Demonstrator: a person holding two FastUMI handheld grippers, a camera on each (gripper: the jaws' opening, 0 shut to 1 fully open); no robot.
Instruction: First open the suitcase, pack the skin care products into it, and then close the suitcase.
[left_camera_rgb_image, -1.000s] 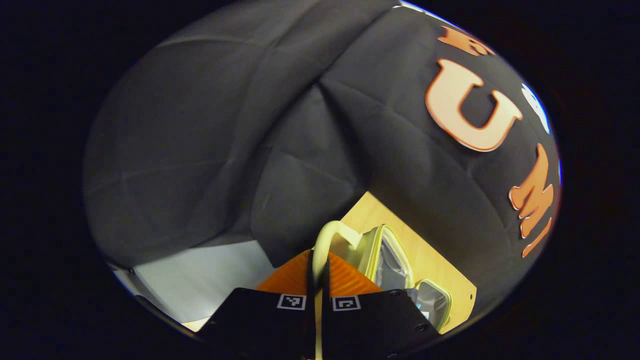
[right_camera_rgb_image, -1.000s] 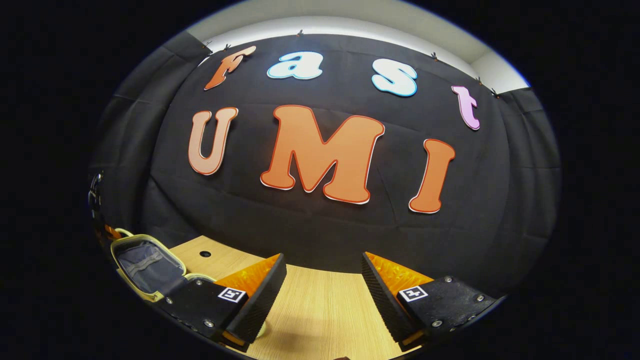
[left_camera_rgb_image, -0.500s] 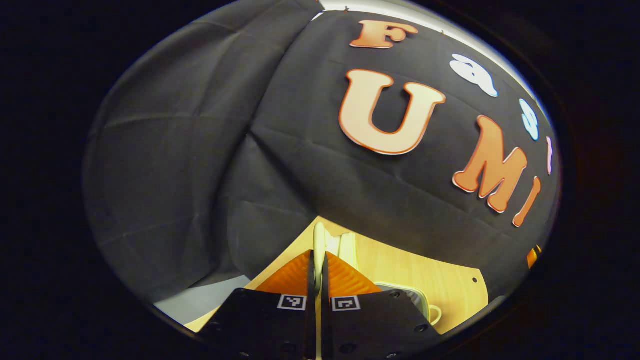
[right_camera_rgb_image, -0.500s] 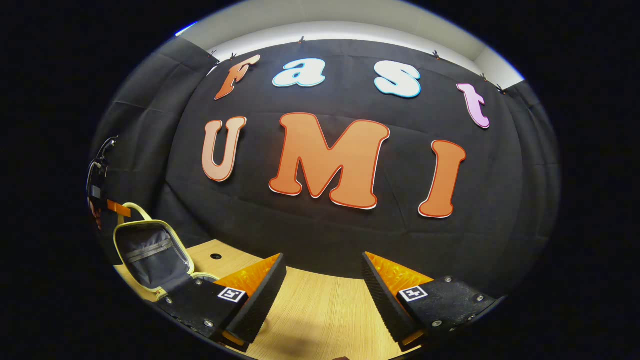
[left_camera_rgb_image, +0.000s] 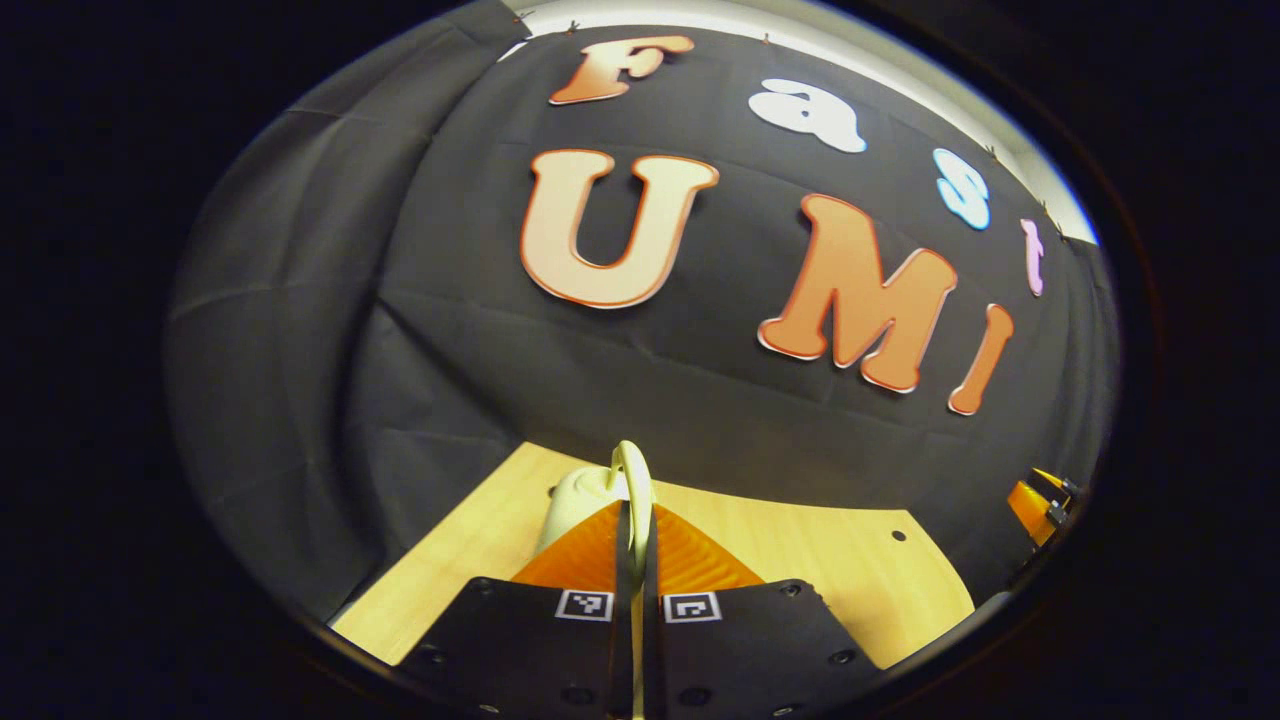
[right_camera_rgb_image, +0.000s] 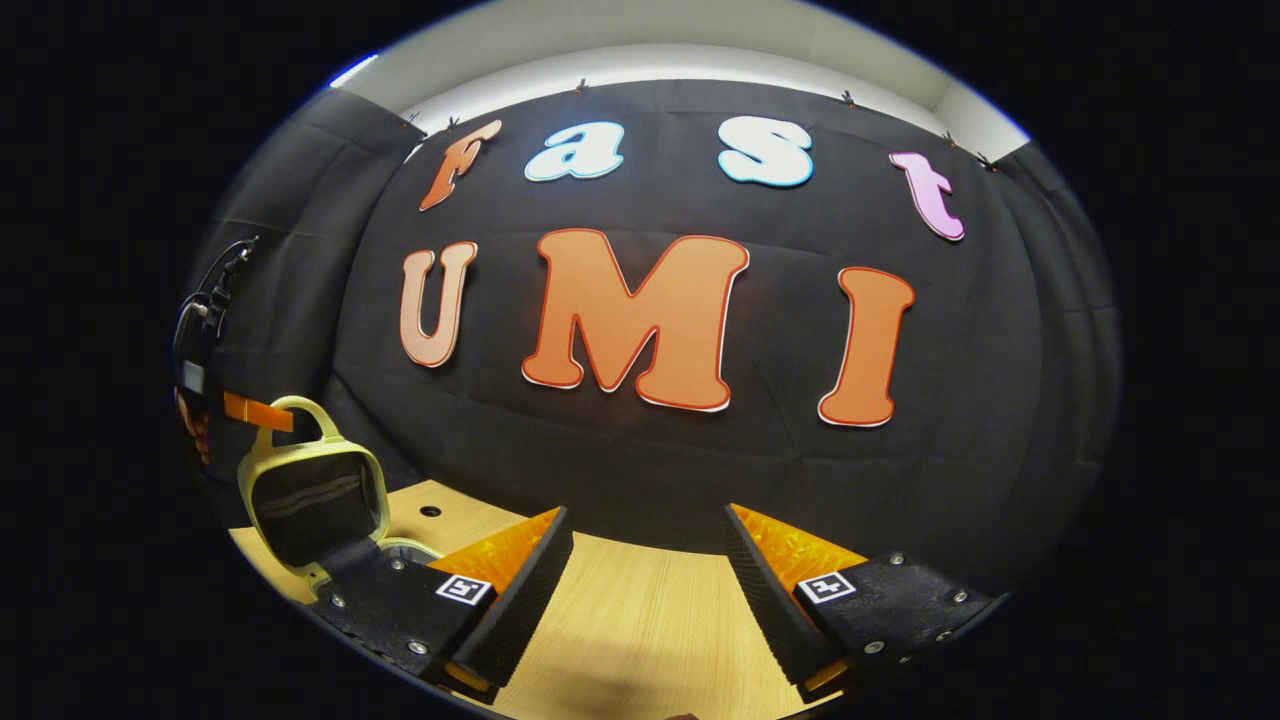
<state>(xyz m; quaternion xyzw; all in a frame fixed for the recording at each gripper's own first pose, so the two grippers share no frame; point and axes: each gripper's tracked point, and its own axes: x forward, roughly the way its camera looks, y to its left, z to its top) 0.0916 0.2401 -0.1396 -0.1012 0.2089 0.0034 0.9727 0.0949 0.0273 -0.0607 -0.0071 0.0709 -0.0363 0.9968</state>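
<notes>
Left gripper (left_camera_rgb_image: 634, 520): you have its two fingers pressed together on the pale yellow-green handle (left_camera_rgb_image: 634, 478) of the suitcase, with only the thin loop between them. The loop rises above the fingertips in the left gripper view.

Left gripper from afar: in the right gripper view it shows at the left edge (right_camera_rgb_image: 258, 411), meeting the handle (right_camera_rgb_image: 300, 412) at the top of the raised lid.

Right gripper (right_camera_rgb_image: 645, 560): you hold it wide open, its fingers well apart and touching nothing. Bare wooden tabletop (right_camera_rgb_image: 640, 620) shows between them.

Right gripper from afar: a small part of it sits at the right edge of the left gripper view (left_camera_rgb_image: 1040, 495), too little to tell how far it is open from there.

Suitcase (right_camera_rgb_image: 315, 500): a small pale yellow-green case at the left end of the table in the right gripper view. Its lid stands up, close to upright, with the dark lining and a zip pocket facing your right gripper.

Suitcase base: a pale rim (right_camera_rgb_image: 405, 548) lies on the table just behind the right gripper's near finger. What lies inside it you cannot tell, since the finger hides it.

Suitcase shell: in the left gripper view a rounded pale part (left_camera_rgb_image: 572, 500) shows just beyond the closed fingers, above the tabletop (left_camera_rgb_image: 800, 550).
</notes>
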